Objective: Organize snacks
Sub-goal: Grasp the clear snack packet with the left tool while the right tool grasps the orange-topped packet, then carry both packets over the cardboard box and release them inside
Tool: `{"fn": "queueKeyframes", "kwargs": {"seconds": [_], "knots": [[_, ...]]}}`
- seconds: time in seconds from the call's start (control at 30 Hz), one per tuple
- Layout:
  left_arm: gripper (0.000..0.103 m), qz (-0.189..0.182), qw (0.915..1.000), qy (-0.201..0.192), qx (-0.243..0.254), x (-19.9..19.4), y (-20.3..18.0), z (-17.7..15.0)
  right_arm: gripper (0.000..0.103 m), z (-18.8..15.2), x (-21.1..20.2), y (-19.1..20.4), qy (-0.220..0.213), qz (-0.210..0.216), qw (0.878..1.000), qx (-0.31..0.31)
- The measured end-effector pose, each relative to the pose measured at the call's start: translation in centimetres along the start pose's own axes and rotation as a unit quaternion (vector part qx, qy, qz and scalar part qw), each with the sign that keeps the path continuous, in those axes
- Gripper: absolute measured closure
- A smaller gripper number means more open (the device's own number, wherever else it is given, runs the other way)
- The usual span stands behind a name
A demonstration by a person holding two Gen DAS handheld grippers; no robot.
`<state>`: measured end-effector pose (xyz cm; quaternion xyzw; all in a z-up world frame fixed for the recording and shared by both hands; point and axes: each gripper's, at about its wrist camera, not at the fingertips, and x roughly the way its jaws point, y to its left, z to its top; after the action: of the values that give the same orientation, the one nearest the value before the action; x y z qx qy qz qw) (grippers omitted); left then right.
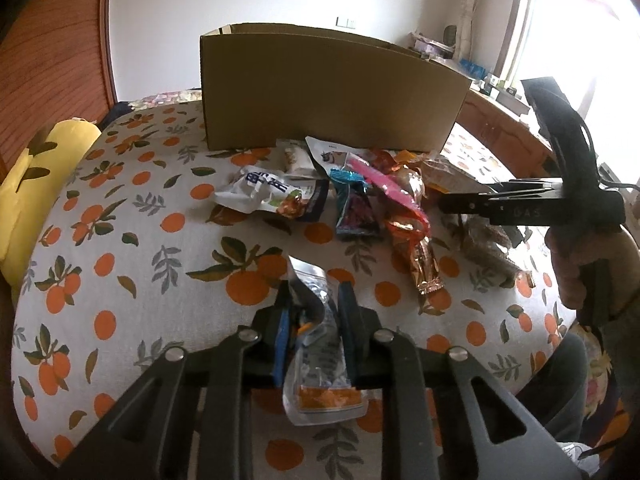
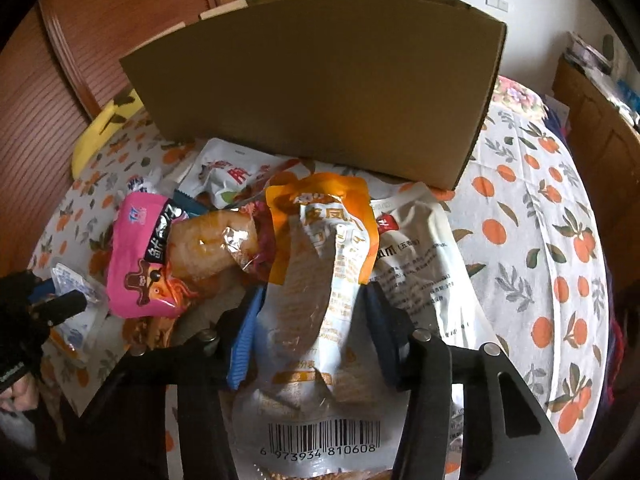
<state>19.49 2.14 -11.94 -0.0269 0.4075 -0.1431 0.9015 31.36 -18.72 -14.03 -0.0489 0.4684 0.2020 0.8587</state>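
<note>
Bedspread: off-white, printed with orange fruit and grey-green leaves. Cardboard box: plain brown, unprinted. Pillow: yellow with dark leaf marks. Small packet between the left tongs: clear and silvery, orange band at its lower end. Large pouch between the right tongs: orange top, white body, black barcode (digits legible). Squid snack bag: hot pink with a black stripe. Tong pads: blue on black arms.
</note>
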Motion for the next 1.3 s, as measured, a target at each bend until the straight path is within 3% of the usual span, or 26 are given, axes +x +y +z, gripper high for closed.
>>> {"fn": "queueKeyframes", "kwargs": {"seconds": [0.4,0.73,1.07,1.3], "knots": [[0.084,-0.005,0.9998,-0.019,0.000,-1.3,-0.6,0.7,0.054,-0.4,-3.3,0.1,-0.045,0.025,0.999,0.010],[0.084,-0.006,0.9982,-0.058,0.014,-4.0,-1.1,3.2,0.054,-0.3,-7.2,0.5,-0.080,0.038,0.996,-0.004],[0.084,-0.008,0.9948,-0.095,0.035,-5.0,-0.6,8.7,0.053,2.4,-10.5,0.7,-0.123,0.042,0.991,-0.023],[0.084,0.000,0.9907,-0.125,0.054,-4.8,-0.2,14.0,0.053,6.6,-11.3,0.2,-0.154,0.043,0.986,-0.039]]}}
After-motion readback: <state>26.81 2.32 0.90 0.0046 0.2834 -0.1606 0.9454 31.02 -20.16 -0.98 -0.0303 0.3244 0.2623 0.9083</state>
